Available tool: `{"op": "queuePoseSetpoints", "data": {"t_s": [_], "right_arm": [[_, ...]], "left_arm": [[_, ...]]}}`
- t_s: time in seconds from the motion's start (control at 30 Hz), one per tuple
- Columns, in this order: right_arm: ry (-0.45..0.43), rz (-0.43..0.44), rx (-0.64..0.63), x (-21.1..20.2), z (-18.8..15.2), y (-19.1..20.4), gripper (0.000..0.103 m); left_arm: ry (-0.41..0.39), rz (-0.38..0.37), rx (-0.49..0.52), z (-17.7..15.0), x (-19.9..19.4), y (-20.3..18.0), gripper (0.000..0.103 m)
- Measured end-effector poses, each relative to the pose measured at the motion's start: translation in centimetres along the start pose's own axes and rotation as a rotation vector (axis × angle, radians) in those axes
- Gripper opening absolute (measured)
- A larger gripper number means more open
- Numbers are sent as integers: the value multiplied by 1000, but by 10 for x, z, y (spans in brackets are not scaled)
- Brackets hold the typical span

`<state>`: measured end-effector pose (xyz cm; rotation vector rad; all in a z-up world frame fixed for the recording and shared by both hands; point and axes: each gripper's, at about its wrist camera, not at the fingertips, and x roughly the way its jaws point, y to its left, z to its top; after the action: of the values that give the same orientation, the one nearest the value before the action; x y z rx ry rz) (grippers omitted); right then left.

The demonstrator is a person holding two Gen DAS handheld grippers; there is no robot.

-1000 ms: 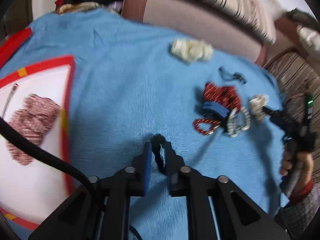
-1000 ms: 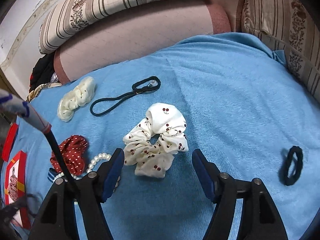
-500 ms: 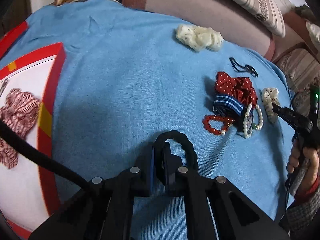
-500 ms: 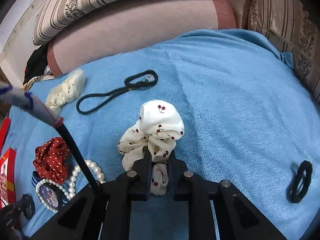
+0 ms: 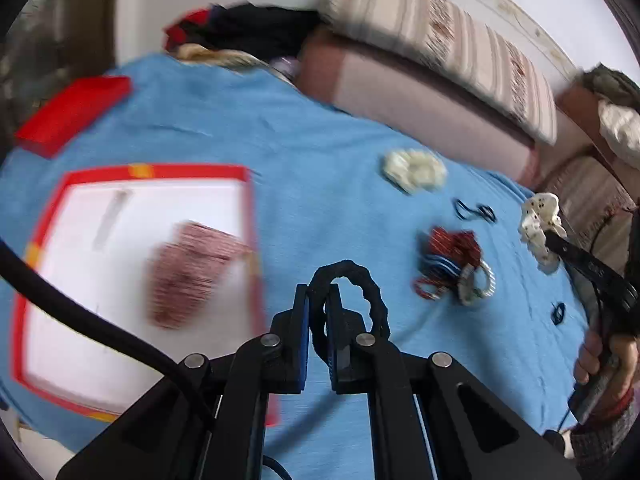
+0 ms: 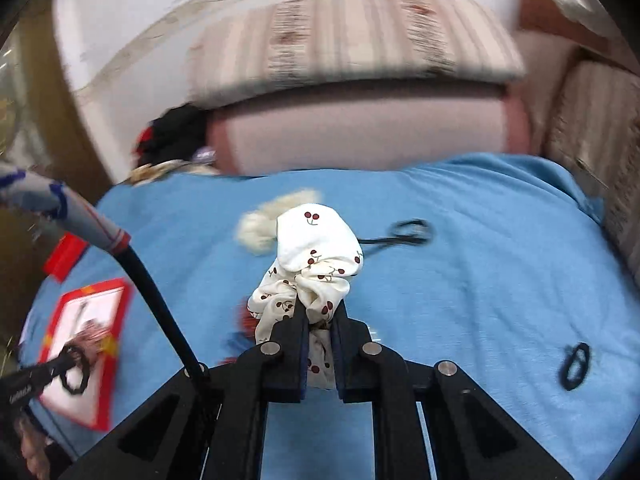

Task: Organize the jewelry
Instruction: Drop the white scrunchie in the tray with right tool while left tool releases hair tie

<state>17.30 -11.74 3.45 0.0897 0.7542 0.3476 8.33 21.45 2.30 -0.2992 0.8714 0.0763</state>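
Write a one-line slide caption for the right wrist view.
Right gripper clamps a cherry-print scrunchie above the blue cloth.

left hand-held gripper [image 5: 318,300]: lifted black hair tie [image 5: 362,292] | right hand-held gripper [image 6: 320,316]: closed on, lifted cherry scrunchie [image 6: 316,256]

Even, diffuse daylight; soft shadows. Heavy motion blur throughout, strongest toward edges; fisheye curvature, dark vignetted corners.

You see a matt, finely ribbed blue cloth [image 5: 340,184] under everything, and a soft white cherry-print fabric scrunchie [image 6: 316,252]. The black hair tie [image 5: 360,292] looks like rough, knobbly textile; the fingers [image 5: 340,332] are matt black plastic with shiny metal pins.
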Motion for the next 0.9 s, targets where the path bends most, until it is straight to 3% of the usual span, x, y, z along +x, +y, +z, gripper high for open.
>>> {"op": "queuePoseSetpoints", "data": {"t_s": [0.33,0.57,0.7,0.9], "right_arm": [[110,267,-198,44,-2,179,11],[220,383,-228,111,-4,261,11],[289,406,-227,150,-8,291,11],[372,373,-241,192,-25,318,11]], "left_arm": [[-45,215,-108,18,-20,124,7],[-14,300,-172,28,6,193,7],[0,315,-194,31,19,214,7],[15,322,-204,35,36,230,8]]}}
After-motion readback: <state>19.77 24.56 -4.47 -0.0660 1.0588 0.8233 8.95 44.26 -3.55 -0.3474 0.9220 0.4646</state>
